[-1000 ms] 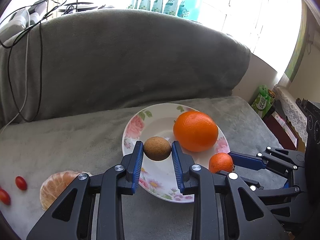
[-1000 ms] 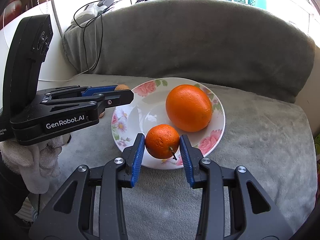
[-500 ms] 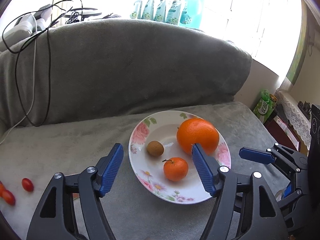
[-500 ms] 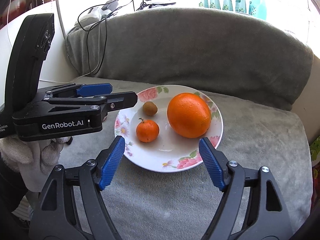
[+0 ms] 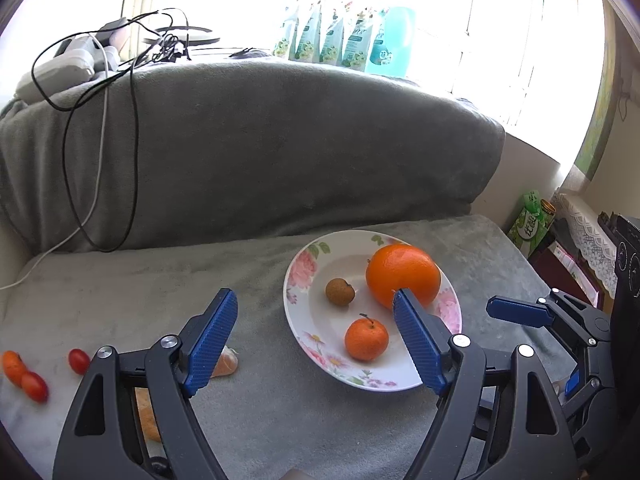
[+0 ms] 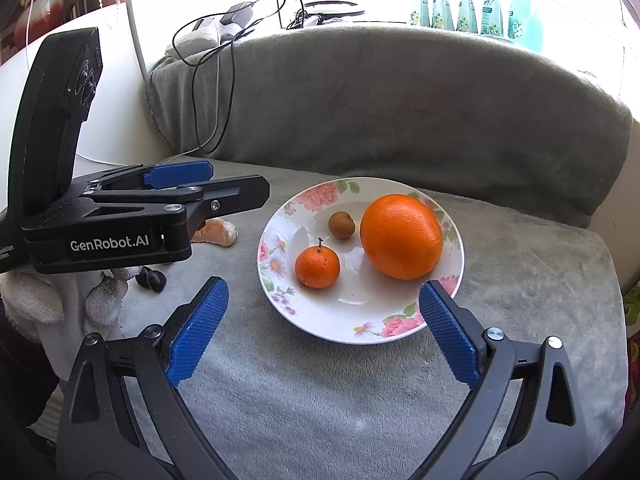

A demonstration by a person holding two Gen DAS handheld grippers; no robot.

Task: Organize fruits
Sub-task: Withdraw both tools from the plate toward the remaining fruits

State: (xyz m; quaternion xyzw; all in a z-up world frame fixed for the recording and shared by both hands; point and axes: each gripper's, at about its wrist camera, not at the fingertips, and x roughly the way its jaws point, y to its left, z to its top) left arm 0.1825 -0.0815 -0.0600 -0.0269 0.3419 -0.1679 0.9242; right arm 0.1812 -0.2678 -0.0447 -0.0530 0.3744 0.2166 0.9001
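The left claw (image 5: 312, 336) and the right claw (image 6: 322, 336) are both standing spread wide, and nothing is lying between their blue pads. Their jaws have just been opening, and the fruits they were pinching are now resting free in the plate.

The flowered plate (image 6: 316, 326) is sitting on the grey blanket (image 6: 520, 280) that is covering the sofa seat. It is holding three fruits: a big orange (image 6: 401, 236), a small mandarin (image 6: 317, 267) and a little brown fruit (image 6: 341, 224), maybe a longan. None of the three seems to be touching another.

More fruit is waiting outside the plate. A peeled mandarin (image 5: 224, 366) is lying just beside the left claw, partly hidden by it, and some cherry tomatoes (image 5: 79, 361) are lying near the left edge of the seat.

The peeled mandarin is probably soft and wet and is tearing easily, so a gentle hold across its widest part is looking best. The cherry tomatoes are likely smooth and slippery and are rolling easily; the pads should be closing slowly on the middle of one. The big orange is looking firm and rather heavy, and the plate is surely fragile.

The body of the left claw is bearing the writing "GenRobot.AI" (image 6: 110, 243). A green package (image 5: 530, 220) beside the sofa is showing Chinese characters, too small to read surely.
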